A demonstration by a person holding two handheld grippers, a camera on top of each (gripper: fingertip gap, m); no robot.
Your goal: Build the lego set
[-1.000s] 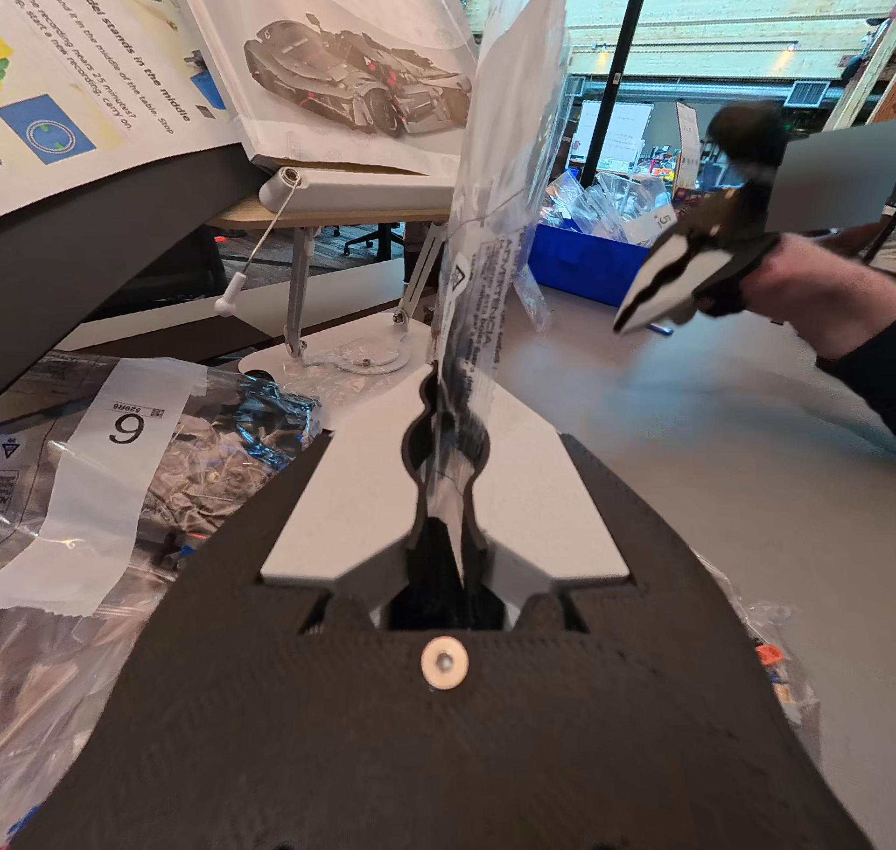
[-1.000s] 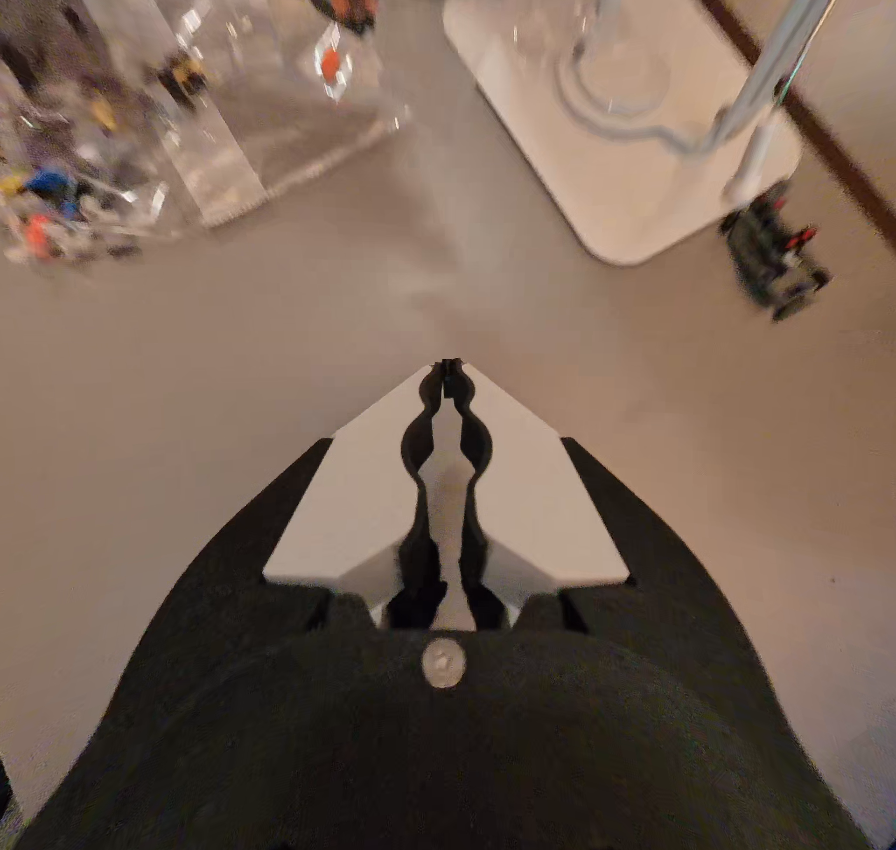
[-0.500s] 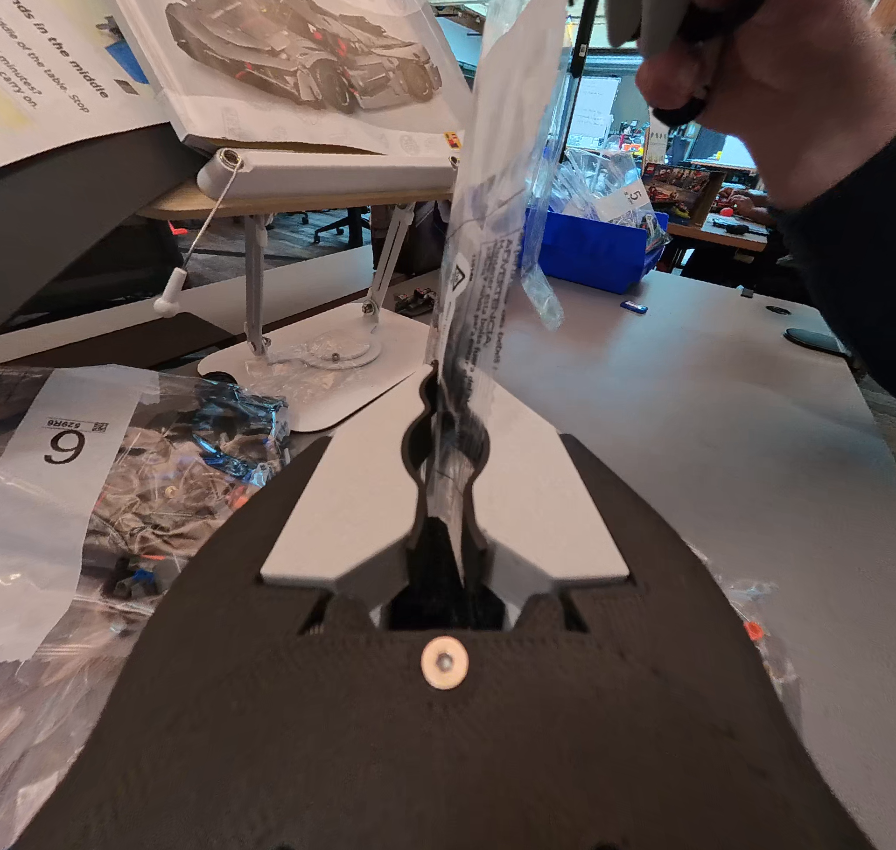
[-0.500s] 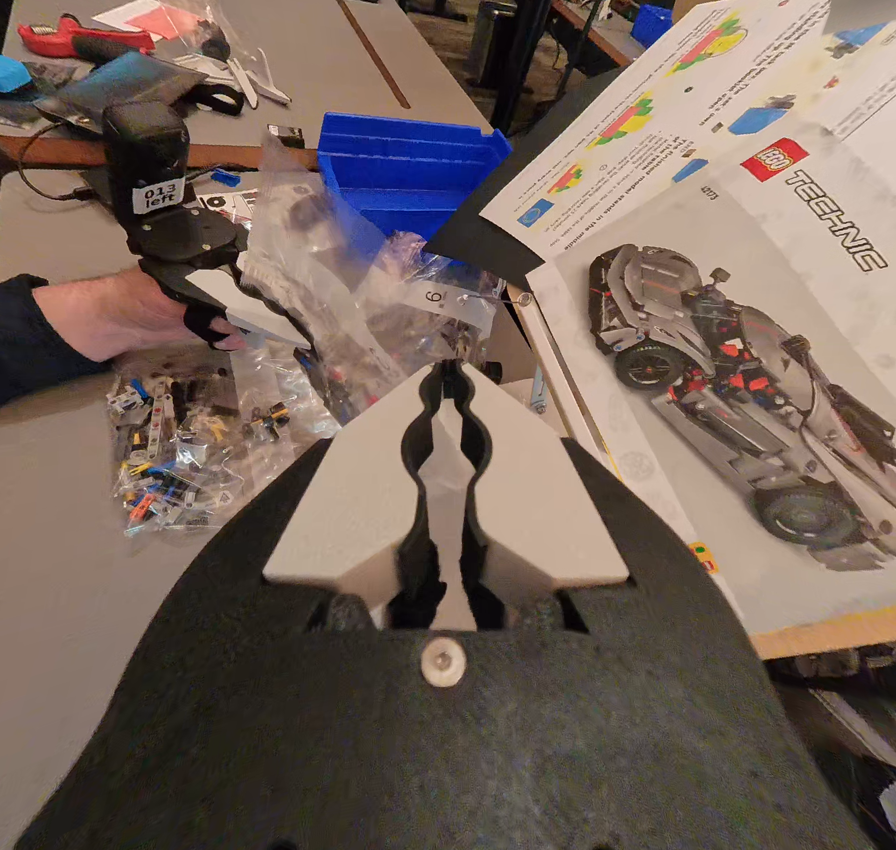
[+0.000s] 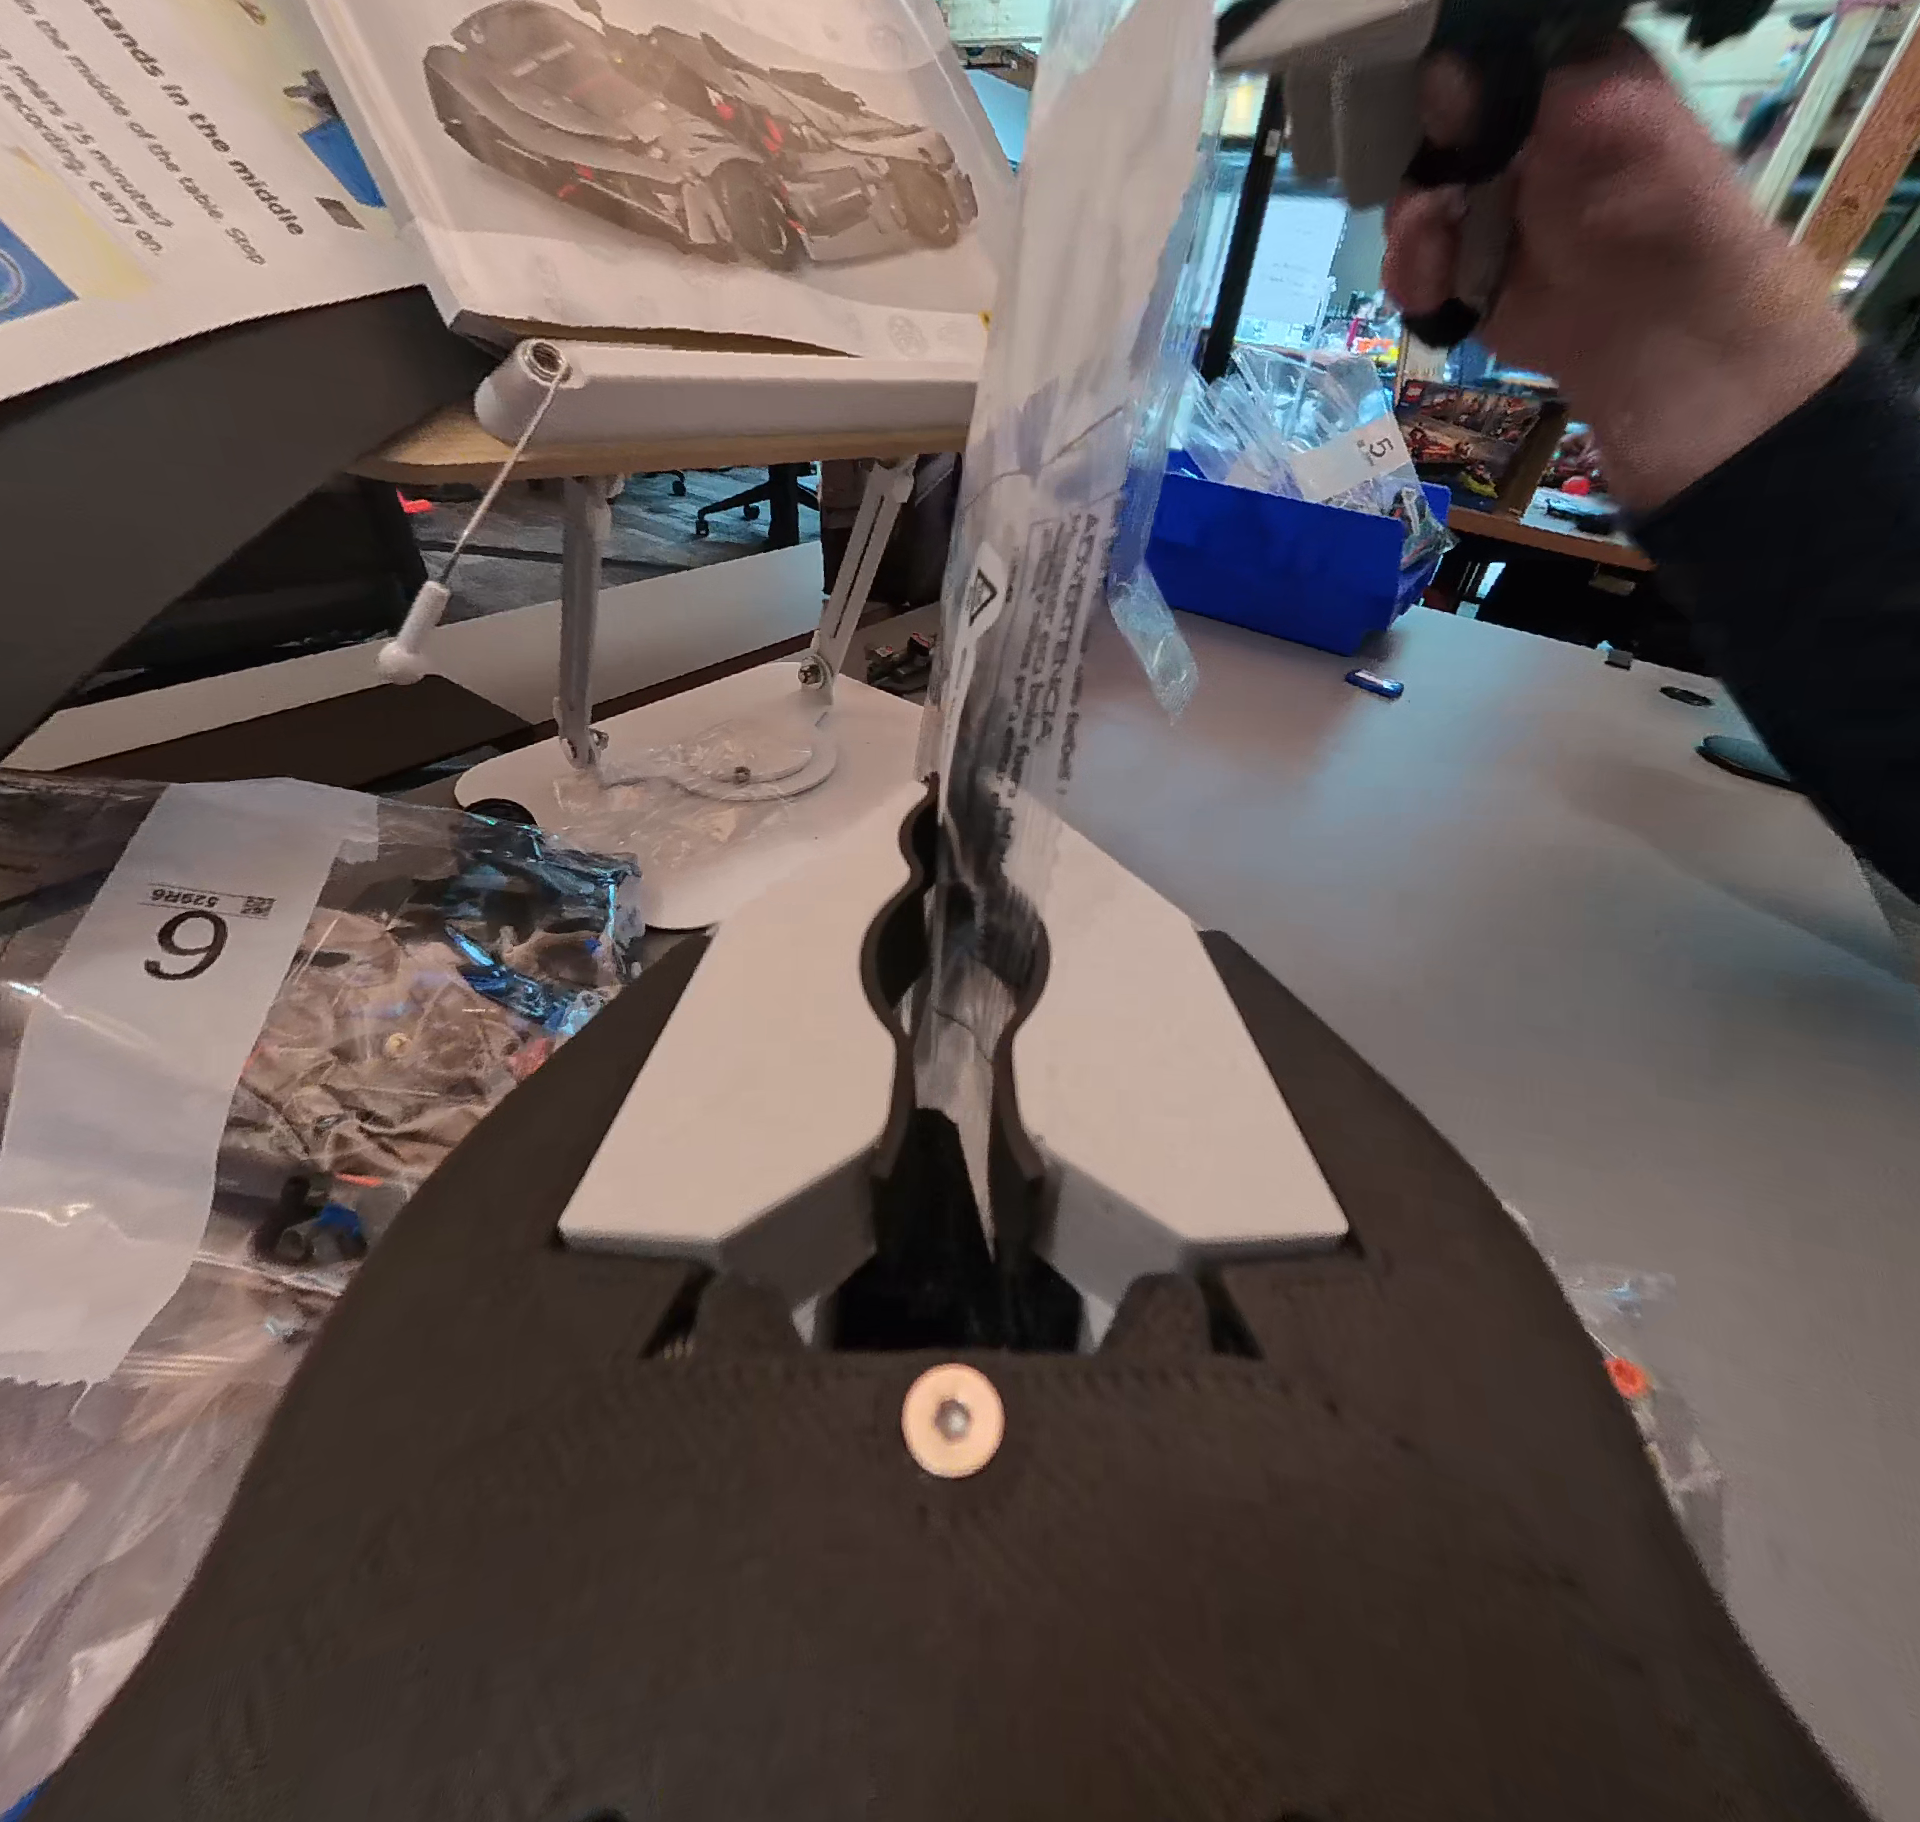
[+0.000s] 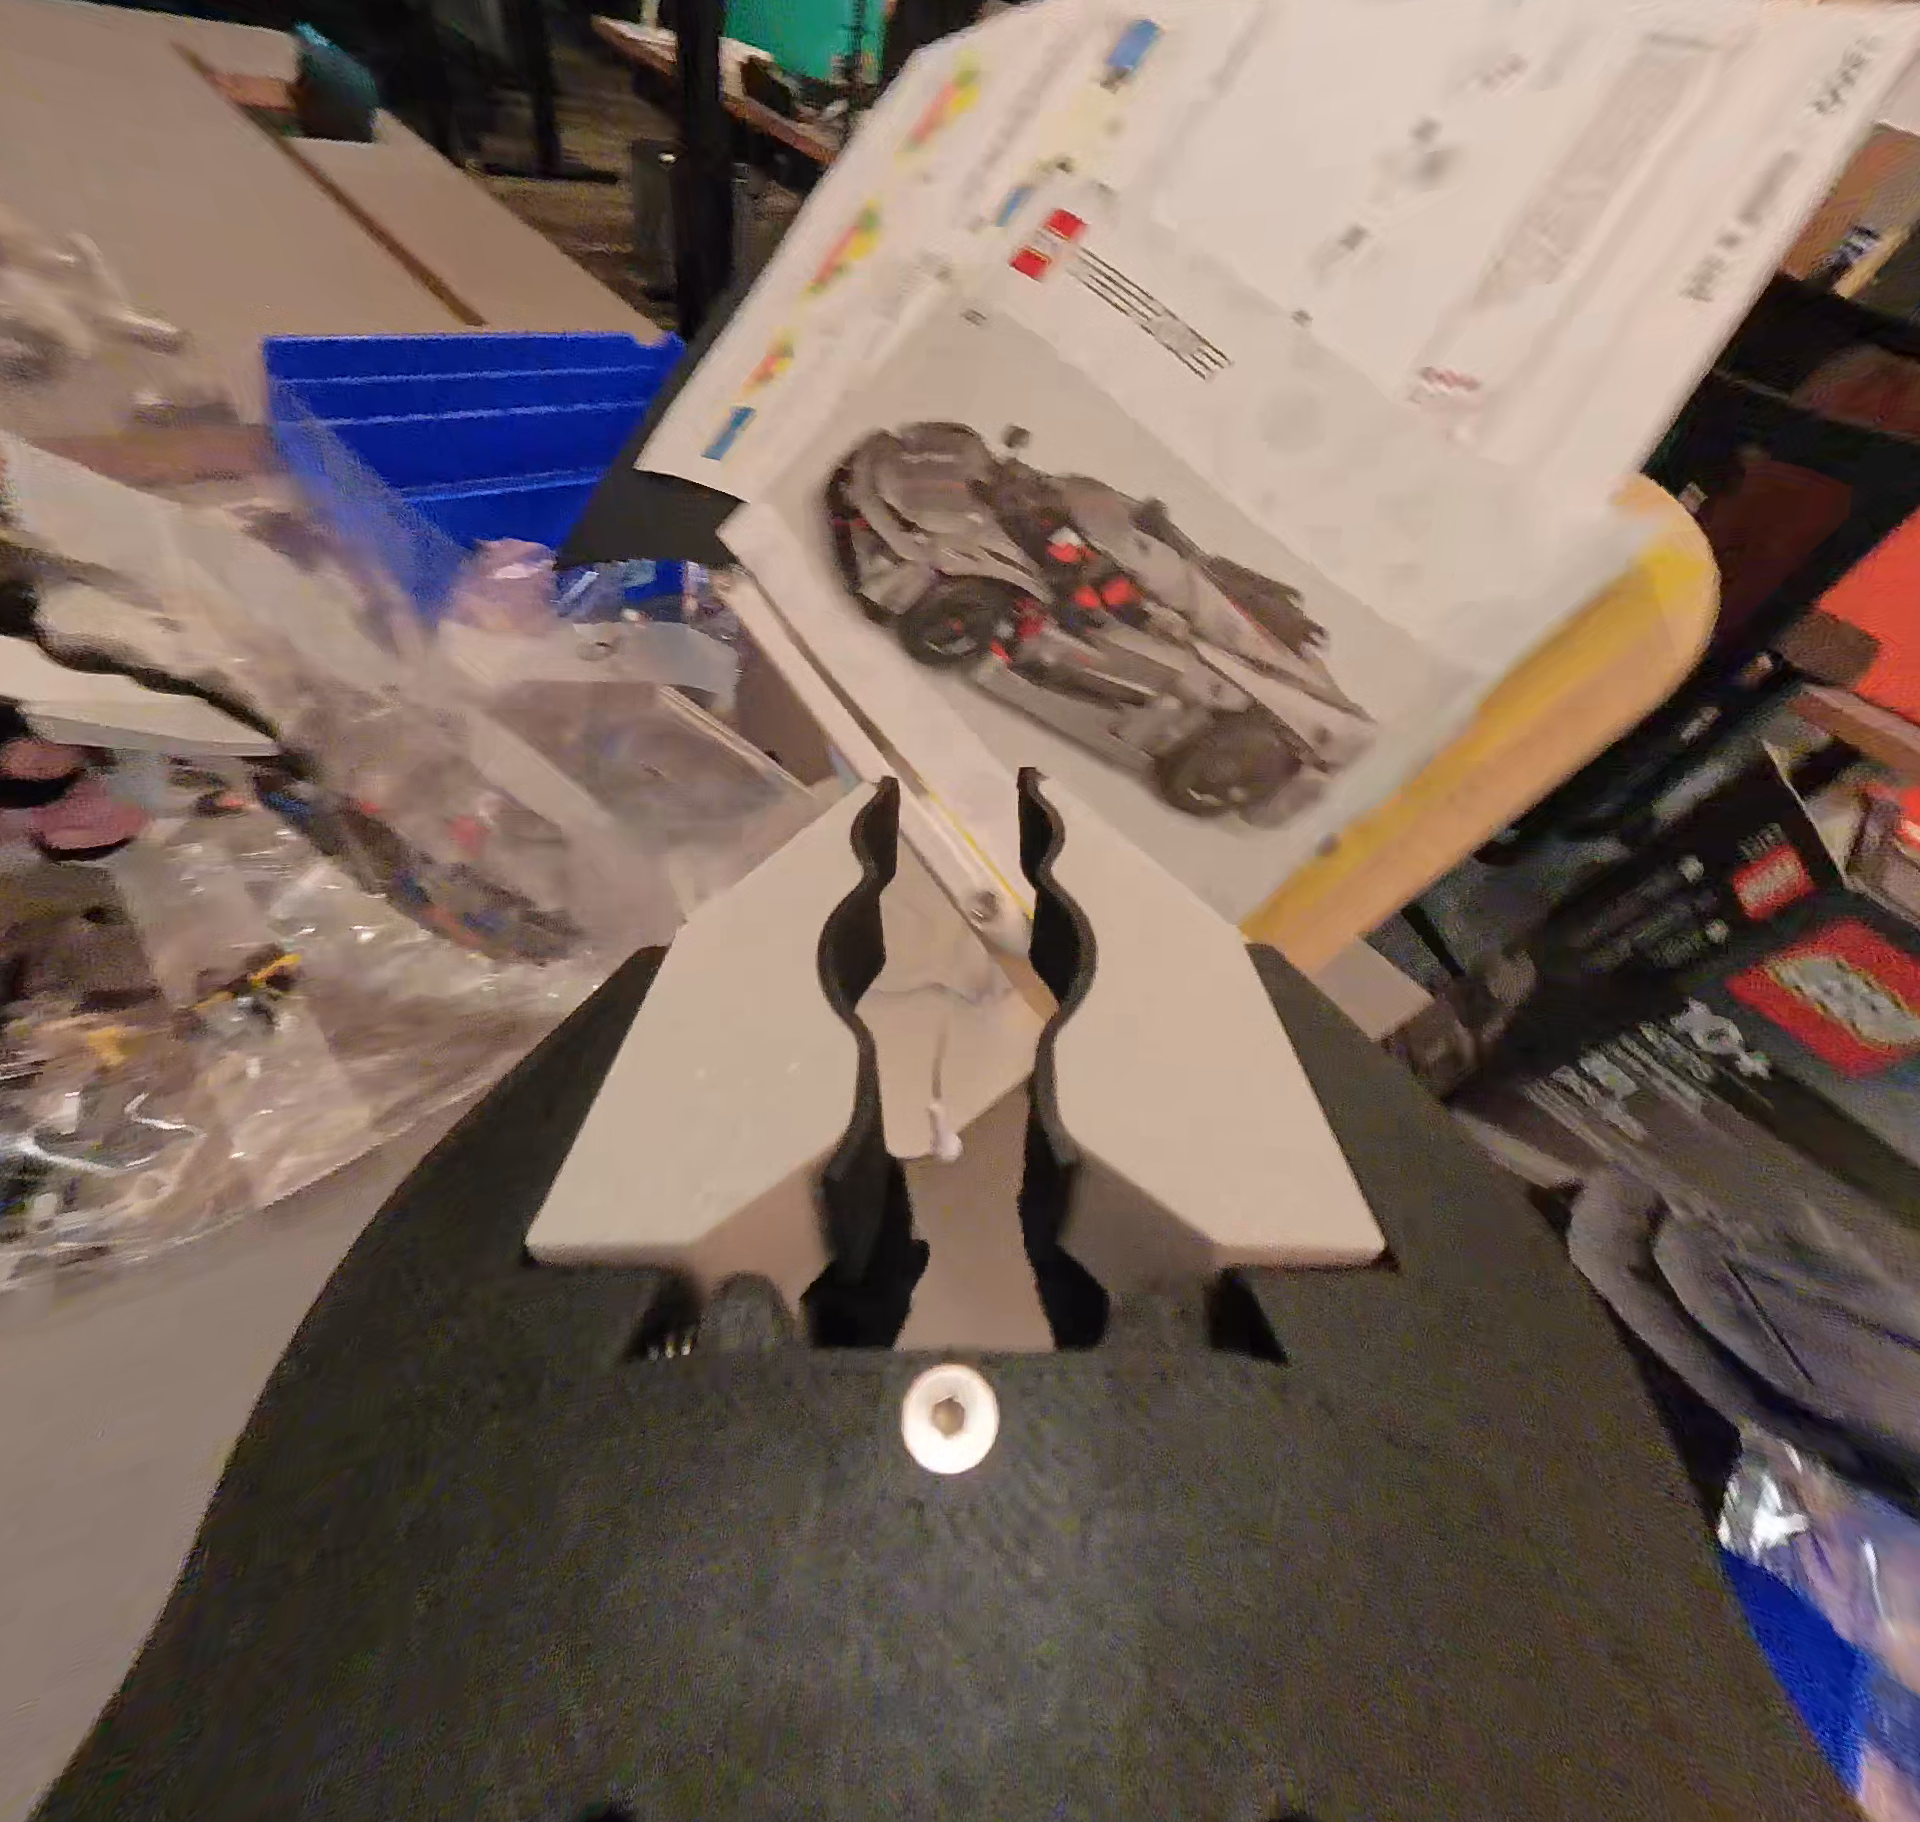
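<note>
Grey tabletop [image 5: 1455, 889], matte and smooth, with a seam running to a second table behind it. The left gripper [image 5: 940, 806] is clamped on a clear plastic bag [image 5: 1060, 422] — the bag stands upright from the closed jaws, printed along one edge, and reaches past the top of the left wrist view. The right gripper [image 6: 951, 785] has its jaws parted with nothing between them; in the left wrist view it shows at upper right, close to the bag's top edge, held in a hand [image 5: 1621, 245] with a dark sleeve.

A white stand [image 5: 717, 785] sits on the table and props up an instruction booklet [image 5: 675, 131] with a grey car on the cover. A printed sheet [image 5: 125, 110] leans to the left of it. A numbered bag of parts [image 5: 312, 993] lies at the left, near the stand's base. More parts bags [image 6: 208, 993] lie on the table in the right wrist view, blurred.

A blue bin [image 5: 1278, 567] stands farther back, stuffed with clear bags. Room beyond: other tables, a black pole, pale wooden walls, daylight — possibly skylights, view too washed out to be sure.
</note>
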